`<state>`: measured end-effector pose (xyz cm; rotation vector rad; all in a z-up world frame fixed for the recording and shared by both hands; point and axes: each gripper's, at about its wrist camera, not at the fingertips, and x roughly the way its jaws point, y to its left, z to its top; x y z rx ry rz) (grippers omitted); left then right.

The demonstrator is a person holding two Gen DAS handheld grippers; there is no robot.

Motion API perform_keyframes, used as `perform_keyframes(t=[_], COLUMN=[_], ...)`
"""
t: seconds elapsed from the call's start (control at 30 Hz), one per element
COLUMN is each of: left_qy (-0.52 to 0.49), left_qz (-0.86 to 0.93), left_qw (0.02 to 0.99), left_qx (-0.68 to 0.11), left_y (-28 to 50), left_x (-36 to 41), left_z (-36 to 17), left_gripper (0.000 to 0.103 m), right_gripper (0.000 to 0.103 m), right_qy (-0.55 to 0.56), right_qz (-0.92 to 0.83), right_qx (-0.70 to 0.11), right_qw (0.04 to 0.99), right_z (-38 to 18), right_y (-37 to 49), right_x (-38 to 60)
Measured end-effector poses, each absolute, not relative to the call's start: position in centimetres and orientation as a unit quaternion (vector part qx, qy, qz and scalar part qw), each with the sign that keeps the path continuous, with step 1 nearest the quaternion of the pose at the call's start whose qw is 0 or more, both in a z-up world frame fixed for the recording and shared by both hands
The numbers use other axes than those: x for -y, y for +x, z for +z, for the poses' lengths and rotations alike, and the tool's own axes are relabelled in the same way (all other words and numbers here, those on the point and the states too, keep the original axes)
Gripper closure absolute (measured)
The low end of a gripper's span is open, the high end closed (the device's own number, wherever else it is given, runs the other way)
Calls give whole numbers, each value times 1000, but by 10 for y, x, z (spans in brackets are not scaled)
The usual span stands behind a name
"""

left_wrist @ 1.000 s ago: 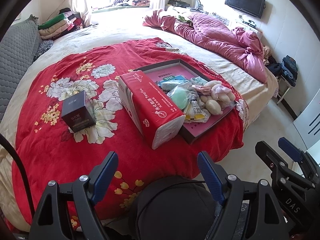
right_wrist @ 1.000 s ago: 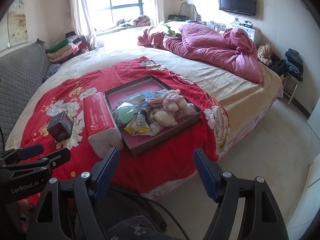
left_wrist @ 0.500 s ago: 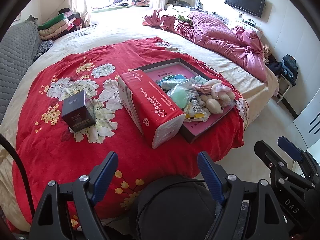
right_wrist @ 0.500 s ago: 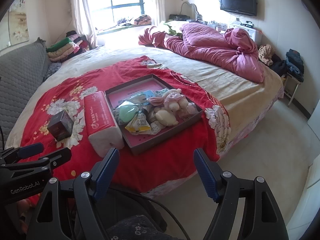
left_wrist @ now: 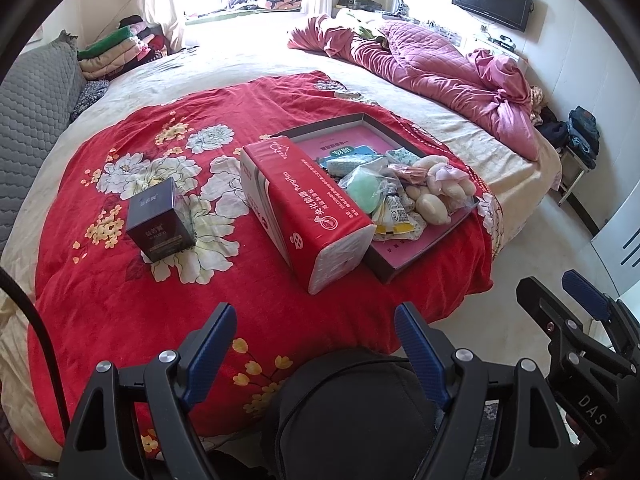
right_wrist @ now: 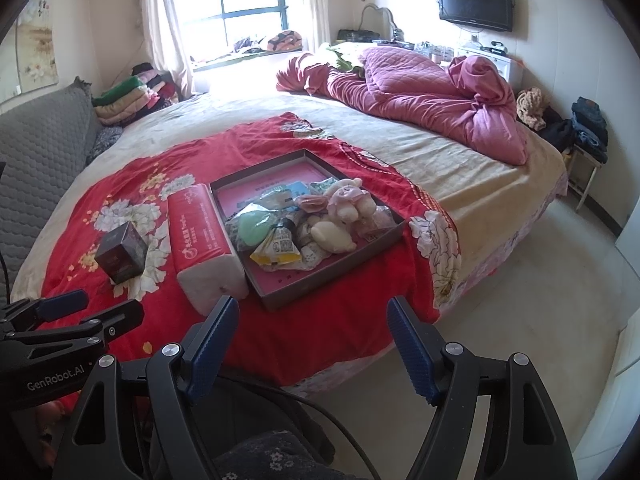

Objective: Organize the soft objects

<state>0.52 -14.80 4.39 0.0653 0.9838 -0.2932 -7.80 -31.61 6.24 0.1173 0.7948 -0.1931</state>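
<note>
Both the left gripper [left_wrist: 316,340] and right gripper [right_wrist: 312,334] are held spread and empty. Soft toys [right_wrist: 346,204] are piled in the tray [right_wrist: 340,268] near the bed's front edge; a careless pull risks tipping them off.

red florals, pink quilting, dark boxes

the blanket [left_wrist: 120,292] is red with white and yellow flowers; the tissue pack [left_wrist: 304,208] red with white ends; the small box [left_wrist: 160,220] dark navy; the tray [right_wrist: 320,276] brown-walled, pink inside; the soft pad [right_wrist: 254,228] mint green; the quilt [right_wrist: 420,96] rose pink, diamond-stitched.
</note>
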Motion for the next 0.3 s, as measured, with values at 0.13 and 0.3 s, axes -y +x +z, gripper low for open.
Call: perform_keyframes(t=[0.13, 0.3], left_qy=[38, 30], left_qz=[-144, -157], left_qw=[869, 869], left_qx=[-471, -468], left_y=[6, 6], left_x=[149, 147], left_z=[42, 39], left_gripper=[22, 22], right_gripper=[26, 26], right_qy=[58, 56], right_qz=[-94, -89], right_qx=[-387, -384], right_qw=[915, 917], right_z=[62, 62], right_y=[-77, -77], right_x=[316, 315])
